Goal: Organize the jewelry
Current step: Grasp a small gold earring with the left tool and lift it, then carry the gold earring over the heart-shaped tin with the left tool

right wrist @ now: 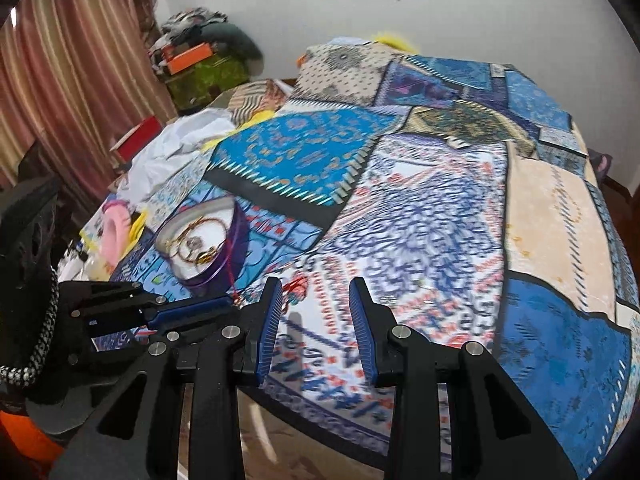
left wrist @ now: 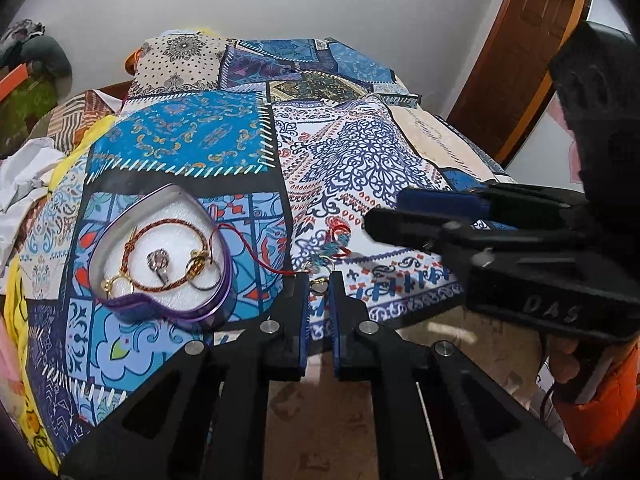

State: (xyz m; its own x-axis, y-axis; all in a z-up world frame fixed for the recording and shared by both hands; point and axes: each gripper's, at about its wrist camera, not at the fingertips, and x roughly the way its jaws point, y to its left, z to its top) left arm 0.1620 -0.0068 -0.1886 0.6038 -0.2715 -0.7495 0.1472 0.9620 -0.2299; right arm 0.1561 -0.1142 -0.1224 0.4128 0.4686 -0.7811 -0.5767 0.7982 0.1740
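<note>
A purple heart-shaped box [left wrist: 120, 236] with white foam lies on the patchwork bedspread [left wrist: 352, 160]. It holds a red cord bracelet [left wrist: 172, 224], a stone ring [left wrist: 158, 266] and gold rings. Near the bed's front edge my left gripper [left wrist: 319, 280] is shut on a small gold ring [left wrist: 319, 286]. A red thread [left wrist: 256, 258] runs from this spot to the box, and a teal and red trinket [left wrist: 336, 240] lies just beyond. My right gripper [right wrist: 316, 286] hovers open over the bedspread with nothing between its fingers. It is close to the right of the left gripper [right wrist: 230, 303]. The box [right wrist: 236, 236] lies further left.
A crumpled white cloth [right wrist: 176, 148] and a pink item [right wrist: 114, 232] lie at the bed's left side. Pillows [right wrist: 352, 68] sit at the far end. Tiled floor [left wrist: 320, 420] lies below the front edge. A wooden door [left wrist: 520, 60] stands on the right, a curtain [right wrist: 60, 80] on the left.
</note>
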